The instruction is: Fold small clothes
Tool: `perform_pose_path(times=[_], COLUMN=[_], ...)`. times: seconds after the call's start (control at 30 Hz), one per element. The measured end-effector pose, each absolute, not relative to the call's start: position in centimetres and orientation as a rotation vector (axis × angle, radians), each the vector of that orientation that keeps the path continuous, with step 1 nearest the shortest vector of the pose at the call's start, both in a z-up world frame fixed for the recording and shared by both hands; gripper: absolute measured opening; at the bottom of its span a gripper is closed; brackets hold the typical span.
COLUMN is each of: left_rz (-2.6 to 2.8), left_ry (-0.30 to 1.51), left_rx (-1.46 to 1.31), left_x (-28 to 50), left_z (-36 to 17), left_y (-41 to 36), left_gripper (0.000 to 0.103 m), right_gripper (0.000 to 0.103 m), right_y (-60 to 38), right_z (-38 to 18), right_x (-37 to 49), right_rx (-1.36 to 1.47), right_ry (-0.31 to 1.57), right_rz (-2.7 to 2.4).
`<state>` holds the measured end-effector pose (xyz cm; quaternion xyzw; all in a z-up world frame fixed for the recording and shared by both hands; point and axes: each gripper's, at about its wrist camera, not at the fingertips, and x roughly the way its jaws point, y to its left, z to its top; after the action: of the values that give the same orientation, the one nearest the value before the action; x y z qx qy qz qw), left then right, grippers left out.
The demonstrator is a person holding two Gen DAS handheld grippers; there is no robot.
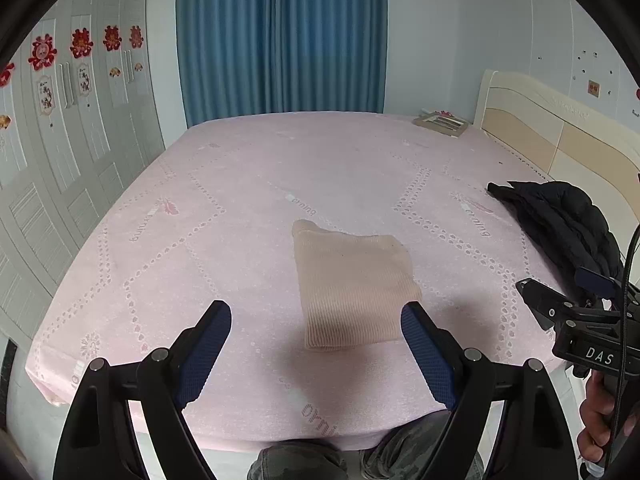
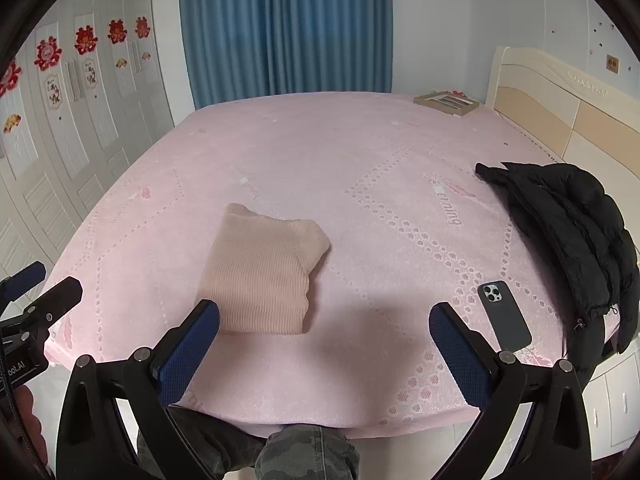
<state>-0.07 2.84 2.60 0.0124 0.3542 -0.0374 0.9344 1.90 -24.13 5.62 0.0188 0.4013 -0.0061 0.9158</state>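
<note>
A beige ribbed knit garment [image 1: 352, 284] lies folded into a compact rectangle on the pink bed [image 1: 248, 184]; it also shows in the right wrist view [image 2: 262, 276]. My left gripper [image 1: 316, 316] is open and empty, held above the bed's near edge just in front of the garment. My right gripper [image 2: 324, 320] is open and empty, to the right of the garment and above the near edge. Neither touches the cloth. The right gripper's body [image 1: 576, 320] shows at the right of the left wrist view.
A black puffer jacket [image 2: 568, 216] lies at the bed's right side by the cream headboard [image 2: 560, 112]. A dark phone [image 2: 504, 316] lies face down near it. A picture frame [image 2: 446, 103] sits at the far corner. White wardrobe [image 2: 80, 112] on the left, blue curtain [image 2: 284, 28] behind.
</note>
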Motion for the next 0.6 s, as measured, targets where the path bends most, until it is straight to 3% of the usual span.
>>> perform_pose_path(times=[0.6], left_rz=[-0.076], left_ry=[0.737], left_rx=[0.001], left_x=[-0.11], left_z=[2.47], left_y=[3.31], left_gripper=[0.086], right_gripper=[0.103], right_y=[-24.75], right_z=[5.92], right_x=[1.73], right_rx=[0.049], right_ry=[0.827], right_rz=[-0.035])
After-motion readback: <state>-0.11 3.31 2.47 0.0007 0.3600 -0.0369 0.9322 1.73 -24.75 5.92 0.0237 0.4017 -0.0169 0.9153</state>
